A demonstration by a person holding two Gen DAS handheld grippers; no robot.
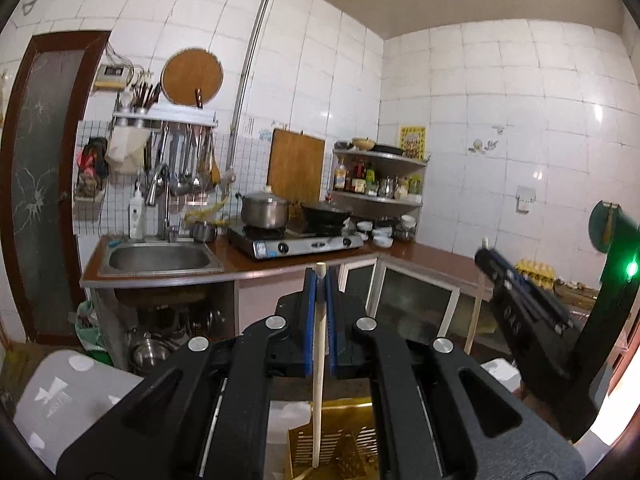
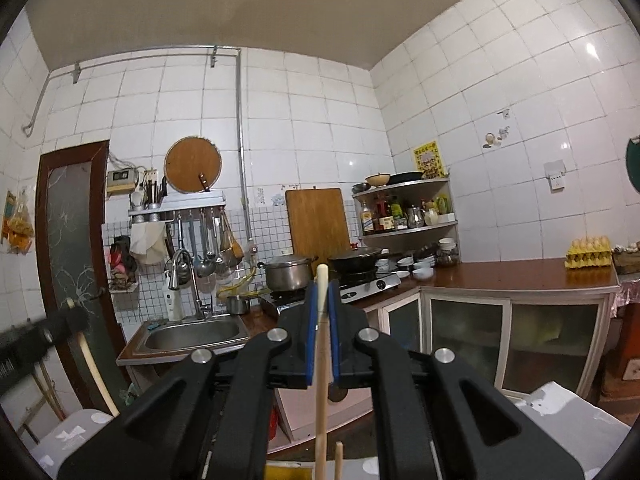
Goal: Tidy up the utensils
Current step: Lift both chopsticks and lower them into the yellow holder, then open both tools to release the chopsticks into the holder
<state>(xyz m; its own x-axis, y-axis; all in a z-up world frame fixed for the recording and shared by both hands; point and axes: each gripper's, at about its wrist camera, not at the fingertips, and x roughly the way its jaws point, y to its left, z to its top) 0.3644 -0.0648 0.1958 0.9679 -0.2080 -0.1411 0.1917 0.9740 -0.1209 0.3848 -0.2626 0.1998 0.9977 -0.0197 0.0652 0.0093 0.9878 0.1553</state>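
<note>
My left gripper (image 1: pixel 319 280) is shut on a pale wooden chopstick (image 1: pixel 318 380), held upright; its lower end reaches down to a yellow perforated holder (image 1: pixel 344 440) below. My right gripper (image 2: pixel 322 292) is shut on another pale wooden chopstick (image 2: pixel 321 400), also upright. A second stick tip (image 2: pixel 339 460) and a yellow edge of the holder (image 2: pixel 288 472) show at the bottom of the right wrist view. The right gripper also shows in the left wrist view (image 1: pixel 486 254), with its chopstick (image 1: pixel 474 320) hanging below. The left gripper appears blurred at the left of the right wrist view (image 2: pixel 68 312).
A kitchen counter (image 1: pixel 304 260) ahead carries a sink (image 1: pixel 160 258), a gas stove (image 1: pixel 296 242) with a pot and a wok, and bowls. Ladles hang on a wall rack (image 1: pixel 184 160). White plastic stools (image 1: pixel 68 396) stand low on the left. An egg tray (image 2: pixel 590 254) sits on the right counter.
</note>
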